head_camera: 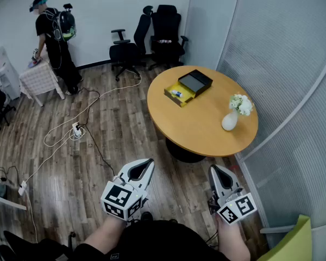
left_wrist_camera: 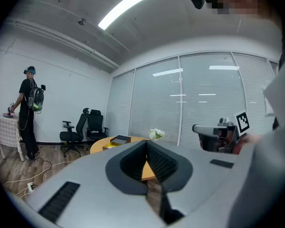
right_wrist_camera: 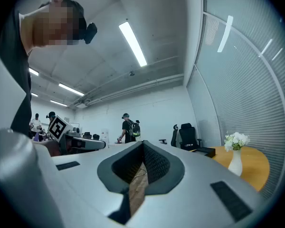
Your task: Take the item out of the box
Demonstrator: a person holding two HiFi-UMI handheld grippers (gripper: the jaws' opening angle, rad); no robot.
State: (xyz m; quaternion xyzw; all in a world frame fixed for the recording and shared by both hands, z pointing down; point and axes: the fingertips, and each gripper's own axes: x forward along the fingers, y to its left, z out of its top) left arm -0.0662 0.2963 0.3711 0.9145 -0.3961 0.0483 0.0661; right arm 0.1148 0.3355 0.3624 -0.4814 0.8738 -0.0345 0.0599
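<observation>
A round wooden table (head_camera: pixel 206 126) stands ahead of me, well out of reach. On its far side lies an open yellow box (head_camera: pixel 180 95) with a small blue and white item (head_camera: pixel 176 93) inside, and a black lid (head_camera: pixel 195 81) rests against it. The box (left_wrist_camera: pixel 115 140) also shows small in the left gripper view, and the box (right_wrist_camera: pixel 203 150) in the right gripper view. My left gripper (head_camera: pixel 150 161) and right gripper (head_camera: pixel 213 168) are held close to my body over the wood floor. Both are shut and hold nothing.
A white vase of flowers (head_camera: pixel 230 118) stands on the table's near right. Two black office chairs (head_camera: pixel 152 37) sit behind the table. Cables and a power strip (head_camera: pixel 76 130) cross the floor at left. A person with a backpack (head_camera: pixel 54 42) stands by a small checked table (head_camera: pixel 41 79). A glass wall (head_camera: pixel 293 80) runs along the right.
</observation>
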